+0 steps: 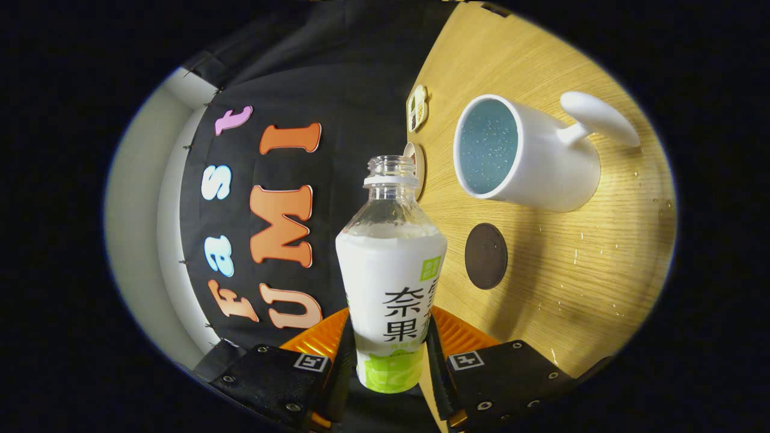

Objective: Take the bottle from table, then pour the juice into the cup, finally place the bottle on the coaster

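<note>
tool (388, 361): clamped on bottle (391, 282) | cup (523, 153), coaster (486, 255) beyond

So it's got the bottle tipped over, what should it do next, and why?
Probably carry the bottle, clamped between the gripper's fingers, toward the white cup until its mouth is over the rim. The cap is off and the bottle is tilted, but its neck is apart from the cup, with the dark coaster in between.

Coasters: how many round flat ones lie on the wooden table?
2. A dark coaster lies just beside the gripped bottle, below the cup. A pale coaster sits behind the bottle's neck, partly hidden.
</note>
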### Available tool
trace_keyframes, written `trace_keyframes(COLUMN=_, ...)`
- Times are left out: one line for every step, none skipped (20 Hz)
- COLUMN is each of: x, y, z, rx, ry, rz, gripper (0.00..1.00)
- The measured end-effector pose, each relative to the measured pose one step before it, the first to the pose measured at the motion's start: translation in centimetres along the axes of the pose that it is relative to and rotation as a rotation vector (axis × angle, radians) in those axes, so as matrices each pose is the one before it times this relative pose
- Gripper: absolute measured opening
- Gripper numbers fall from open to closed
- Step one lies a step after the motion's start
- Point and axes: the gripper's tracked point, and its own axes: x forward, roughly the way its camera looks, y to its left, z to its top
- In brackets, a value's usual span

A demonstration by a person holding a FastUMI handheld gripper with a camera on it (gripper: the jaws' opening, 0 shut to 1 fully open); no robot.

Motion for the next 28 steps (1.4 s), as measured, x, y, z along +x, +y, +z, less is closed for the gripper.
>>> trace_keyframes(x=0.323, y=-0.086, z=0.269, rx=0.02372, ry=-0.00848, rz=-0.00009, gripper=0.58)
trace_keyframes(x=0.256, y=-0.130, z=0.118, rx=0.01680, ry=-0.00212, rz=-0.00208, gripper=0.58)
trace_keyframes(x=0.132, y=0.094, z=-0.144, rx=0.01324, ry=-0.00142, rz=-0.00162, gripper=0.58)
trace_keyframes(x=0.189, y=0.049, z=-0.058, rx=0.01430, ry=0.00031, rz=-0.00138, gripper=0.58)
trace_keyframes(x=-0.002, y=0.152, z=-0.080, rx=0.01577, ry=0.00073, rz=0.00228, gripper=0.58)
trace_keyframes(x=0.010, y=0.141, z=0.047, rx=0.01843, ry=-0.00247, rz=0.00317, gripper=0.58)
trace_keyframes(x=-0.124, y=-0.007, z=-0.042, rx=0.01611, ry=0.00134, rz=0.00512, gripper=0.58)
trace_keyframes(x=-0.059, y=0.020, z=-0.030, rx=0.01551, ry=0.00034, rz=0.00255, gripper=0.58)
trace_keyframes(x=-0.090, y=-0.043, z=-0.079, rx=0.01351, ry=0.00094, rz=0.00079, gripper=0.58)
trace_keyframes(x=0.121, y=-0.018, z=-0.133, rx=0.01019, ry=-0.00042, rz=0.00049, gripper=0.58)
trace_keyframes(x=0.091, y=0.077, z=-0.138, rx=0.00863, ry=0.00000, rz=-0.00011, gripper=0.58)
trace_keyframes(x=0.085, y=0.129, z=-0.030, rx=0.00792, ry=0.00054, rz=0.00251, gripper=0.58)
trace_keyframes(x=0.122, y=0.101, z=-0.151, rx=0.00701, ry=0.00039, rz=0.00229, gripper=0.58)
trace_keyframes(x=-0.125, y=-0.032, z=0.084, rx=0.00555, ry=0.00007, rz=0.00293, gripper=0.58)
trace_keyframes(x=-0.126, y=0.167, z=0.029, rx=0.00807, ry=-0.00151, rz=0.00217, gripper=0.58)
trace_keyframes(x=0.074, y=0.028, z=-0.015, rx=0.00654, ry=0.00051, rz=0.00232, gripper=0.58)
trace_keyframes(x=-0.076, y=0.173, z=0.024, rx=0.01021, ry=-0.00361, rz=0.00143, gripper=0.58)
trace_keyframes(x=0.079, y=0.103, z=0.039, rx=0.00921, ry=-0.00239, rz=0.00454, gripper=0.58)
trace_keyframes(x=0.026, y=0.035, z=-0.079, rx=0.00705, ry=-0.00277, rz=0.00534, gripper=0.58)
trace_keyframes(x=0.090, y=0.034, z=-0.014, rx=0.00748, ry=-0.00284, rz=0.00213, gripper=0.58)
trace_keyframes(x=0.025, y=0.149, z=0.059, rx=0.00875, ry=-0.00550, rz=0.00587, gripper=0.58)
trace_keyframes(x=0.092, y=0.042, z=-0.034, rx=0.01026, ry=-0.00288, rz=0.00544, gripper=0.58)
trace_keyframes(x=0.033, y=0.127, z=0.017, rx=0.00780, ry=-0.00163, rz=0.00854, gripper=0.58)
trace_keyframes(x=-0.004, y=-0.064, z=0.038, rx=0.00650, ry=-0.00165, rz=0.00416, gripper=0.58)
trace_keyframes(x=0.007, y=0.119, z=-0.059, rx=0.00845, ry=0.00103, rz=0.00293, gripper=0.58)
trace_keyframes(x=-0.025, y=0.084, z=0.106, rx=0.00715, ry=-0.00244, rz=0.00467, gripper=0.58)
trace_keyframes(x=-0.030, y=0.004, z=0.013, rx=0.00571, ry=-0.00221, rz=0.00483, gripper=0.58)
trace_keyframes(x=0.122, y=-0.070, z=0.016, rx=0.00356, ry=-0.00077, rz=0.00136, gripper=0.58)
